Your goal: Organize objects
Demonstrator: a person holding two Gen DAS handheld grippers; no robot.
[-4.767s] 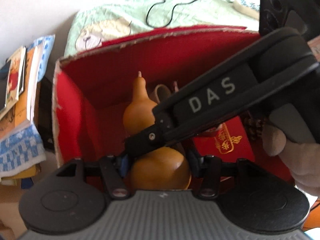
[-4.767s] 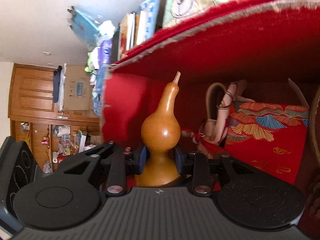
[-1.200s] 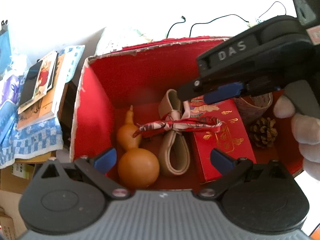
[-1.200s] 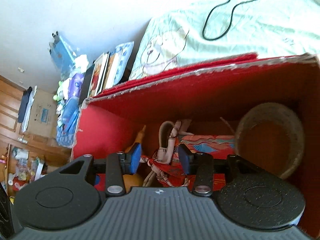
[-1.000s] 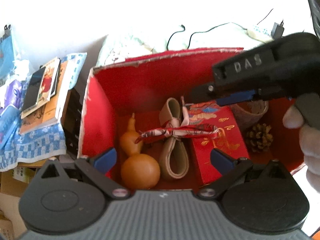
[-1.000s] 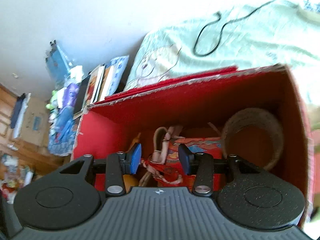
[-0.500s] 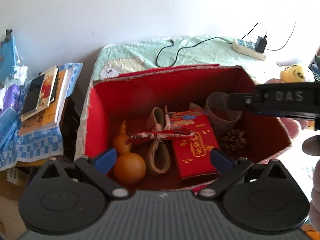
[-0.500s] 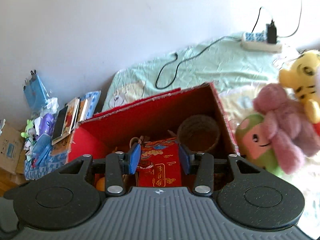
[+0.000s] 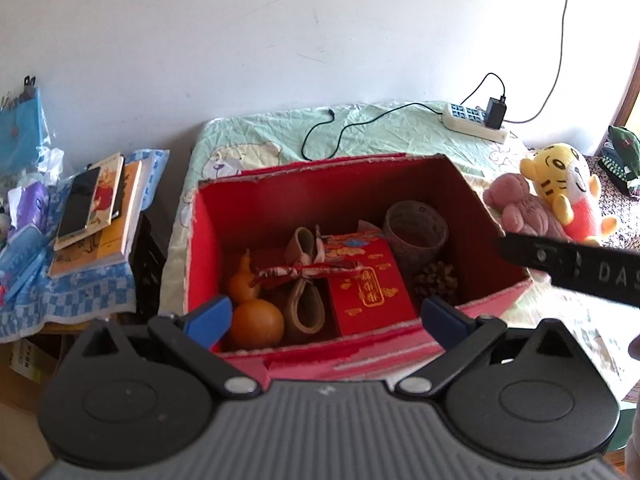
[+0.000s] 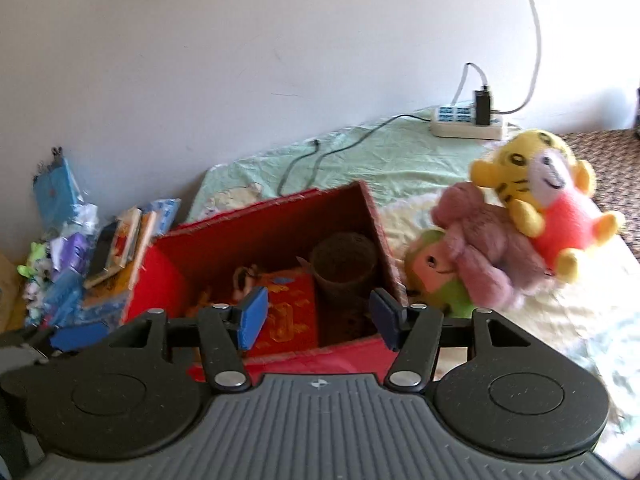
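An open red box [image 9: 208,248] [image 10: 160,276] sits on a bed. Inside lie an orange gourd [image 9: 256,312], a beige strap tied with a red patterned ribbon [image 9: 308,272], a red gift packet [image 9: 368,288] [image 10: 292,312], a woven cup [image 9: 416,232] [image 10: 344,272] and a pine cone [image 9: 436,280]. My left gripper [image 9: 326,318] hangs open above the box's near wall, holding nothing. My right gripper [image 10: 318,316] is open and empty too, above the box's right half; its black body crosses the right edge of the left wrist view.
Plush toys lie right of the box: a yellow tiger [image 10: 544,196] [image 9: 564,188], a pink one [image 10: 480,240] and a green one [image 10: 440,280]. A power strip [image 10: 468,124] and black cable [image 9: 340,132] rest on the green sheet. Books [image 9: 96,216] and clutter fill a side table at left.
Both grippers have let go of the gourd and pulled up and back out of the box. The right gripper swung right and opened wider; the gourd now lies on its side.
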